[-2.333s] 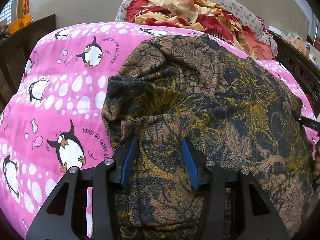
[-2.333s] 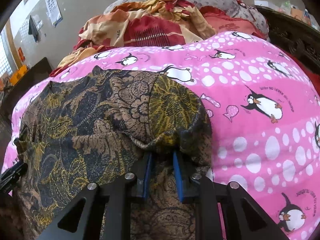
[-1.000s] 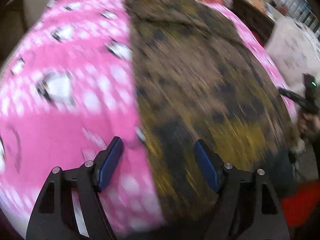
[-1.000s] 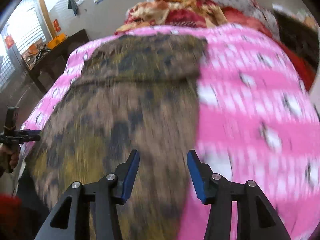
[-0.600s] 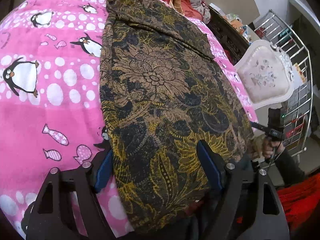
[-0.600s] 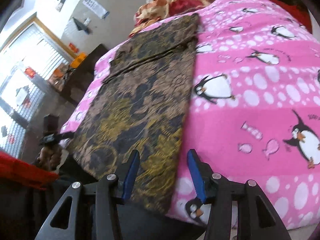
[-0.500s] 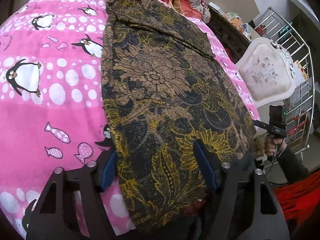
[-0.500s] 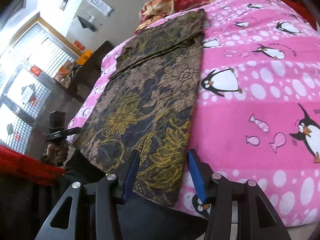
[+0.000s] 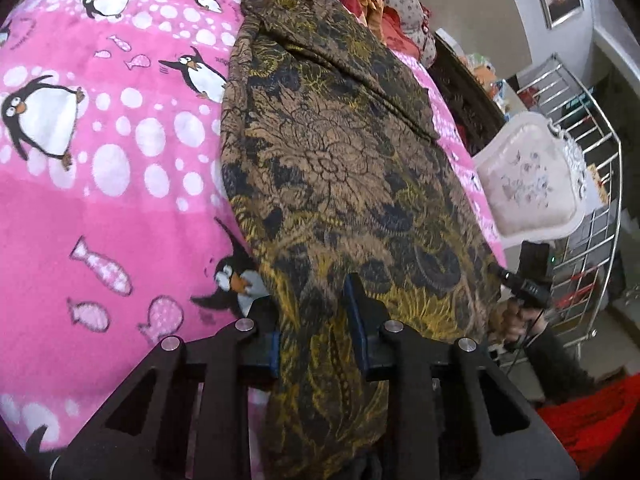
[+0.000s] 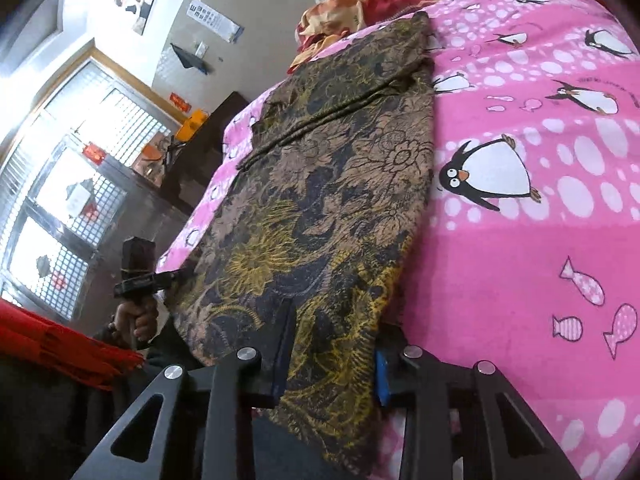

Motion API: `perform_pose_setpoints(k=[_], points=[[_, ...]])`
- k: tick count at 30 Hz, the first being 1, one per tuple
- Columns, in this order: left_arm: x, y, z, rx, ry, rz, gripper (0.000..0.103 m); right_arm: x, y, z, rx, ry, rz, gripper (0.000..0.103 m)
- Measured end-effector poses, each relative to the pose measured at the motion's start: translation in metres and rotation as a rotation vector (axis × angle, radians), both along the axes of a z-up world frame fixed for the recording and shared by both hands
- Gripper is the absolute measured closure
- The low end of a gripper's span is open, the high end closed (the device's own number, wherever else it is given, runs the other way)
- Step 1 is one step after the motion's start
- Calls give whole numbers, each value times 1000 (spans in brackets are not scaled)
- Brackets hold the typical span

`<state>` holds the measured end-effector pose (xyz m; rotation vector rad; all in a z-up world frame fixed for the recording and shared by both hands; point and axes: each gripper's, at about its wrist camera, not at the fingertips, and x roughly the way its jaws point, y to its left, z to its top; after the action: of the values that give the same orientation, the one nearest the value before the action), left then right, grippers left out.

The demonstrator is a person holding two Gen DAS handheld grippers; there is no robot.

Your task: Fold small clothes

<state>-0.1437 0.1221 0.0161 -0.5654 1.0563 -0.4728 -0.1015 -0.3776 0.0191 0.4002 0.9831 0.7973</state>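
**A:** Log entry. Where is the garment relative to the blanket?

**B:** I see the brown and gold floral garment (image 9: 340,168) spread lengthwise on the pink penguin blanket (image 9: 100,184). Its far end is folded over, with a ridge running across it, and reaches toward the red and orange bedding (image 10: 360,4) heaped beyond the blanket's far edge. Its near end hangs over the blanket's near edge, on both wrist views.

**A:** Left claw?

**B:** My left gripper (image 9: 316,320) has its blue-padded fingers (image 9: 356,308) on either side of the garment's near-left corner. Cloth fills the gap and bunches between them, so I record it as clamped on the garment. One penguin print sits on the blanket just beside the left finger.

**A:** Right claw?

**B:** My right gripper (image 10: 332,344) straddles the garment's near-right corner at the blanket's near edge. The fabric drapes between the fingers and covers most of the left one. There looks to be slack beside the right pad (image 10: 382,376), so I cannot tell whether it is pinching or merely around the cloth.

**A:** Anything else near the blanket?

**B:** A white cushioned chair (image 9: 528,184) stands off the blanket's right side, with a metal rack (image 9: 592,216) behind it. From the right wrist view, a barred window (image 10: 68,208) lies well beyond the blanket's left side.
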Motion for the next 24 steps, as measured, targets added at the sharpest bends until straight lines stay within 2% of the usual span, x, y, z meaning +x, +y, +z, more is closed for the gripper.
perform_pose_setpoints(k=[3, 4, 5, 6, 11, 20, 24], points=[[0, 2, 2, 2, 10, 2, 77, -2, 0, 3, -9, -17, -5, 72], [-2, 2, 4, 14, 6, 7, 82, -2, -2, 4, -4, -16, -15, 85], [-4, 2, 6, 35, 3, 18, 102, -4, -7, 4, 12, -8, -34, 95], [-8, 6, 9, 57, -2, 45, 102, -7, -12, 7, 31, -16, -59, 96], [-32, 19, 33, -29, -84, 80, 102, -33, -25, 37, 159, -101, -97, 100], [-75, 11, 85, -84, -212, 1, 102, -85, -37, 98, 360, -269, -119, 100], [-86, 21, 91, -95, -214, 25, 102, -103, -39, 114, 381, -299, -105, 100]])
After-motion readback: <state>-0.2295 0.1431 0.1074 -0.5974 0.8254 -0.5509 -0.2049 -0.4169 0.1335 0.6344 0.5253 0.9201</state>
